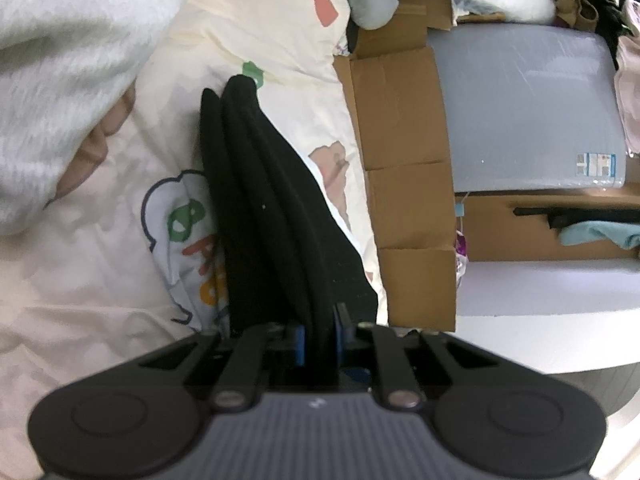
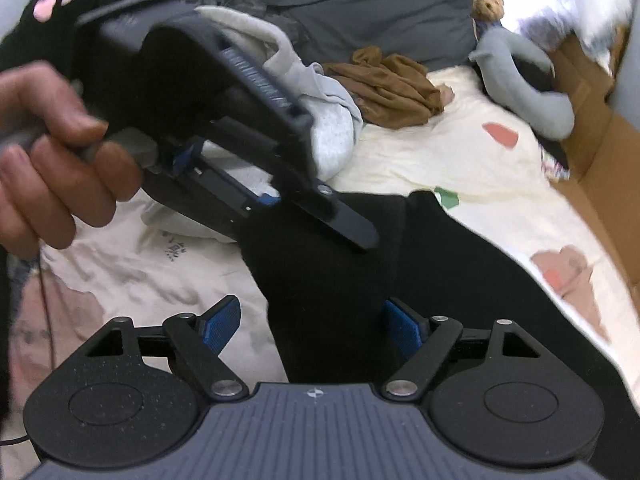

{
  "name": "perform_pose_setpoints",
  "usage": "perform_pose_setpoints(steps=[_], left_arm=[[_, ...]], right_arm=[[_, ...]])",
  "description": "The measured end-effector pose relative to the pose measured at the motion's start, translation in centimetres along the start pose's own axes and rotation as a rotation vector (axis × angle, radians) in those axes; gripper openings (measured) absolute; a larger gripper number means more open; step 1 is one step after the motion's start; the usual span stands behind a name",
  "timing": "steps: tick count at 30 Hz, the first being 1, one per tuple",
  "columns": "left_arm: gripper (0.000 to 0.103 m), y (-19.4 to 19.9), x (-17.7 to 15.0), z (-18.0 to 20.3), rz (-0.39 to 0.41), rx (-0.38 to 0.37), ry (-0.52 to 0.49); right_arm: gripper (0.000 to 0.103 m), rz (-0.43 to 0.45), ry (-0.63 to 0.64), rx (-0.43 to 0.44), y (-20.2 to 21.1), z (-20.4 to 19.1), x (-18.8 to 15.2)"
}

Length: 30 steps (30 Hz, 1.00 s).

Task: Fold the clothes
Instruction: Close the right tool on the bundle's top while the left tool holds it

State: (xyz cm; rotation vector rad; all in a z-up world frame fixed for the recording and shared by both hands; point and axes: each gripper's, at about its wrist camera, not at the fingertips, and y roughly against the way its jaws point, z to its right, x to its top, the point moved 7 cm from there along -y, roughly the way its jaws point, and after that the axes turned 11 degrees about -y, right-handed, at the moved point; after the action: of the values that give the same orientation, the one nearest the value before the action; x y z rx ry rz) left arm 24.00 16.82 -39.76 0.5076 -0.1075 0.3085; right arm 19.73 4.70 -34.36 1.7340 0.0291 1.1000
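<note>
The black garment [image 1: 276,208], in the left wrist view, runs in several long layers from the closed left claw [image 1: 318,330], which pinches its near end, out over the patterned bed sheet [image 1: 100,272], so it looks already folded lengthwise. In the right wrist view the right claw [image 2: 310,326] is wide open and holds nothing, straddling the garment's lower part, while the hand [image 2: 52,152] grips the other tool; a crosswise fold probably remains, and grey clothes [image 2: 320,112] and a brown piece [image 2: 394,92] lie unfolded behind.

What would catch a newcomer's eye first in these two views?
The black garment dominates, lying across the cartoon-printed cream bedsheet with the left claw shut on its edge. In the right wrist view, the right claw is open over the same cloth, with brown stockings crumpled behind.
</note>
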Motion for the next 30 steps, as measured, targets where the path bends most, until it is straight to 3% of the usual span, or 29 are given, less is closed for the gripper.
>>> perform_pose_setpoints(steps=[9, 12, 14, 17, 20, 21, 23, 24, 27, 30], left_arm=[[0.014, 0.8, -0.2, -0.3, 0.005, -0.013, 0.037], [0.013, 1.5, -0.3, -0.1, 0.009, -0.031, 0.033], [0.013, 2.0, -0.4, -0.1, 0.011, -0.039, 0.027], [0.011, 3.0, -0.5, 0.2, 0.026, -0.075, 0.024], [0.008, 4.3, -0.6, 0.9, 0.047, -0.149, 0.012], [0.009, 4.6, -0.6, 0.8, 0.052, -0.138, 0.001], [0.016, 5.1, -0.5, 0.3, 0.067, -0.113, 0.001], [0.023, 5.2, -0.5, -0.2, 0.075, -0.102, 0.009], [0.059, 5.2, 0.0, -1.8, 0.101, -0.043, 0.02], [0.074, 4.2, 0.4, -3.1, 0.112, 0.022, -0.019]], right_arm=[[0.082, 0.004, 0.1, -0.142, -2.1, -2.1, 0.3], [0.066, 0.006, 0.103, -0.17, -2.6, -1.8, 0.6], [0.044, 0.007, 0.096, -0.174, -2.8, -1.5, 0.8], [0.023, 0.005, 0.057, -0.15, -2.9, -0.6, 1.1], [0.014, 0.006, 0.012, -0.132, -2.6, 0.2, 1.1], [0.014, 0.014, 0.0, -0.136, -2.5, 0.4, 1.1], [0.013, 0.018, -0.033, -0.128, -2.2, 0.8, 1.2], [0.013, 0.015, -0.055, -0.123, -2.0, 1.1, 1.3], [0.013, 0.018, -0.097, -0.113, -1.6, 1.6, 1.7], [0.013, 0.017, -0.138, -0.1, -1.4, 2.3, 1.8]])
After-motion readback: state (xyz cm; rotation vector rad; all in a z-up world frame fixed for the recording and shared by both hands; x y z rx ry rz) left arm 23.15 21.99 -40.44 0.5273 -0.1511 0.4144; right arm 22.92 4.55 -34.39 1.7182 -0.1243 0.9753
